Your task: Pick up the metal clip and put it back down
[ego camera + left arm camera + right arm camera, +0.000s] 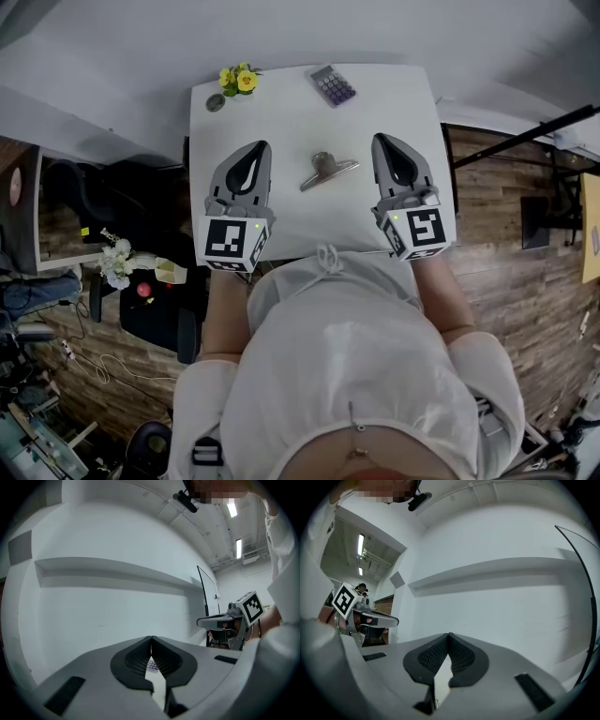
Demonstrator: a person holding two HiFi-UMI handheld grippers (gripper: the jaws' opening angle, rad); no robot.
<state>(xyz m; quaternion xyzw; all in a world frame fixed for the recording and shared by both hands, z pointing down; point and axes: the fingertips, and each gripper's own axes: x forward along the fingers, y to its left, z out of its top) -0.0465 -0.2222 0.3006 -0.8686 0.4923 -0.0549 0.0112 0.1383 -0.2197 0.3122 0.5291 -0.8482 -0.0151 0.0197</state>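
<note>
Metal clip (328, 171): it lay on the white tabletop (281, 117), a little nearer my edge than the far one, its long bar slanting toward 2 o'clock. Nothing touched it.
Left tongs (262, 146): at 9 o'clock of the clip, near it but apart, pointing away from me. In the left gripper view (151, 639) the two ribbed pads met at the tip with nothing between them.
Right tongs (380, 140): at 3 o'clock of the clip, also apart from it. In the right gripper view (449, 635) my pads were pressed together, empty.
Marker cubes: one sat at the near end of each tongs, close to my body at 6 o'clock.
Calculator (332, 84): at 12 o'clock of the clip, near the far edge, well apart from it.
Yellow flowers (240, 79): at 10 o'clock, on the far left corner.
Small dark round thing (216, 103): just beside the flowers, toward me; I could not tell what it was.
Floor (506, 234): wood planks on both sides of the tabletop.
</note>
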